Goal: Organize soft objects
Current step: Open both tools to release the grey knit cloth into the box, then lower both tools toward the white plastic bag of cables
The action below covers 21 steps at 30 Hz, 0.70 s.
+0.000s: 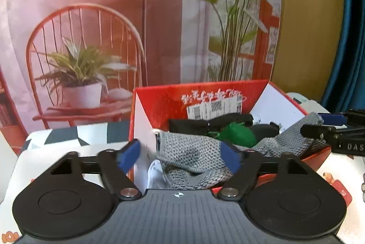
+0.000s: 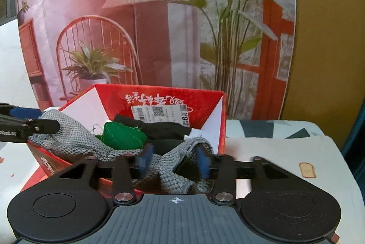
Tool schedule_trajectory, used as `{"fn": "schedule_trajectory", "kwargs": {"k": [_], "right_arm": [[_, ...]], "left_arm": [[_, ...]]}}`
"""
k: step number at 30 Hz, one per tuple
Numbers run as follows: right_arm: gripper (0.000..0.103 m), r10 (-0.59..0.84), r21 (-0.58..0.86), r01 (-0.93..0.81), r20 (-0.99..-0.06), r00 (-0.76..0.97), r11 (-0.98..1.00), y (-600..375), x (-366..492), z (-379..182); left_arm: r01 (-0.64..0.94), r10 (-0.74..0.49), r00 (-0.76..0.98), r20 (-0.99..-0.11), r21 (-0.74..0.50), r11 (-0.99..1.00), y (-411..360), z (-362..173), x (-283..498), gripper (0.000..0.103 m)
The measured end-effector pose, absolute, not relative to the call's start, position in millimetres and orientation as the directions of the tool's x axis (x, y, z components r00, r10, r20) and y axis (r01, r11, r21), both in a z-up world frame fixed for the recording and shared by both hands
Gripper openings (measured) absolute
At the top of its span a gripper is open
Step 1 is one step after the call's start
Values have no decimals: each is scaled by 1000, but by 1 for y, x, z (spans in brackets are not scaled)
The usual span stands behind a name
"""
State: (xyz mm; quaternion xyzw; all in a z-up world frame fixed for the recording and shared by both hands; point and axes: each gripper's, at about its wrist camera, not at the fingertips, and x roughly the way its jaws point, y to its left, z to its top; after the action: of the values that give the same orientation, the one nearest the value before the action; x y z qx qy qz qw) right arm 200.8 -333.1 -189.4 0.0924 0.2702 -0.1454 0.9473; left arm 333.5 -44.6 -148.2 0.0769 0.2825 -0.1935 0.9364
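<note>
Both grippers, left (image 1: 180,156) and right (image 2: 174,163), are standing with jaws released around a grey knitted cloth (image 1: 194,152) draping over the red box (image 1: 205,96) rim.

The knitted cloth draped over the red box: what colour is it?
Grey cloth, clearest in the left wrist view.

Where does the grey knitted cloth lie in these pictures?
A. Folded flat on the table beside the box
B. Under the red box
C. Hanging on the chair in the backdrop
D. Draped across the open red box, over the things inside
D: the grey knitted cloth lies across the open red box, beside a green soft thing and black fabric inside it.
</note>
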Motion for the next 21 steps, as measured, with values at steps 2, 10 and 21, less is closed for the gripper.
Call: {"fn": "schedule_trajectory", "kwargs": {"k": [2,10,21], "right_arm": [[70,-239,84,327,-518,822,941,-330,197,-188],[103,-262,40,318,-472,842,947,-310,183,-183],[103,-203,84,266,-443,873,960,-269,146,-195]], "left_arm": [[405,-319,776,-545,42,913,-44,-145,329,96],[392,-311,781,-542,38,919,-35,-143,304,103],[394,-325,737,-592,-14,919,3,-176,256,103]]}}
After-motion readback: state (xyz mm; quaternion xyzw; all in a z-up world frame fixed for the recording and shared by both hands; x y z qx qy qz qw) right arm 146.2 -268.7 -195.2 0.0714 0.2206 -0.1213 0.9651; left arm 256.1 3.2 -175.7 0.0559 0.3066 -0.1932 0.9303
